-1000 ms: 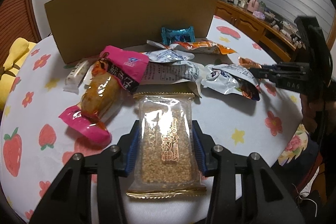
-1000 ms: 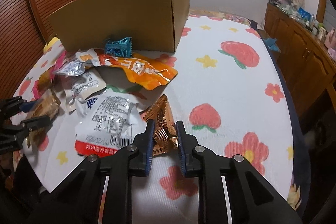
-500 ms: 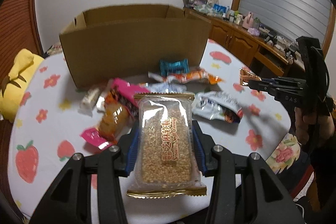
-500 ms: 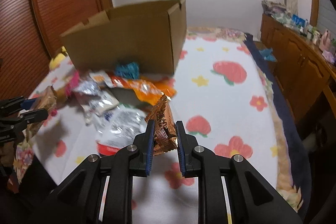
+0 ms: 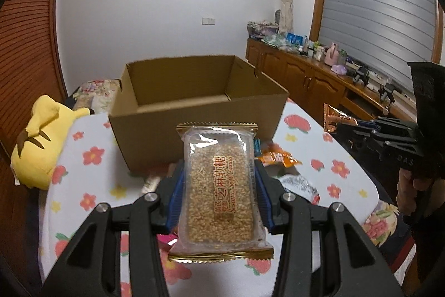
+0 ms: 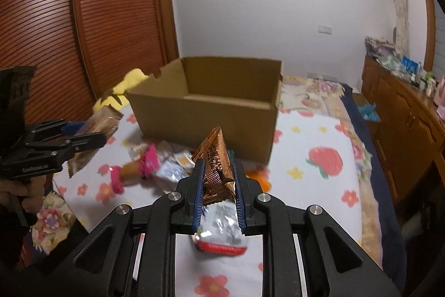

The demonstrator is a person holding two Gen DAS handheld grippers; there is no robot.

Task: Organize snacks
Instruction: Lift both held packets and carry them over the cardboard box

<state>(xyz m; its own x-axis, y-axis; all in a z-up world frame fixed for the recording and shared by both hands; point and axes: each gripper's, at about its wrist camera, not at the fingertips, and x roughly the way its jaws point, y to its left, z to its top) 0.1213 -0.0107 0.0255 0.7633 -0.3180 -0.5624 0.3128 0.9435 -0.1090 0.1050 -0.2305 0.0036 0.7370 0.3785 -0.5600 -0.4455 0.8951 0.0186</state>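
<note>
We see the left tool (image 5: 219,183) pinching a sesame candy bar (image 5: 221,192) by its long sides, blue pads pressed against the clear wrapper. The bar is a flat rectangular block of golden-brown seeds in transparent film with gold crimped ends and red lettering along one side. It hangs in the air above the near edge of the surface (image 5: 91,180), which is covered by a white cloth printed with strawberries and flowers.

The right tool (image 6: 218,183) is pressed together on a copper wrapper (image 6: 215,163), a crinkled, shiny foil packet that stands up between the pads in a pointed, tent-like shape. It too is raised above the surface, over the loose snacks.

An open cardboard box (image 5: 194,102), seemingly empty where its inside shows, stands toward the far edge of the surface. In front of its near wall lie the remaining snacks: an orange packet (image 5: 275,157), a silver and white pouch (image 6: 219,230) with a red strip, and a pink-wrapped snack (image 6: 133,169). A yellow plush toy (image 5: 39,141) rests off the left edge.
</note>
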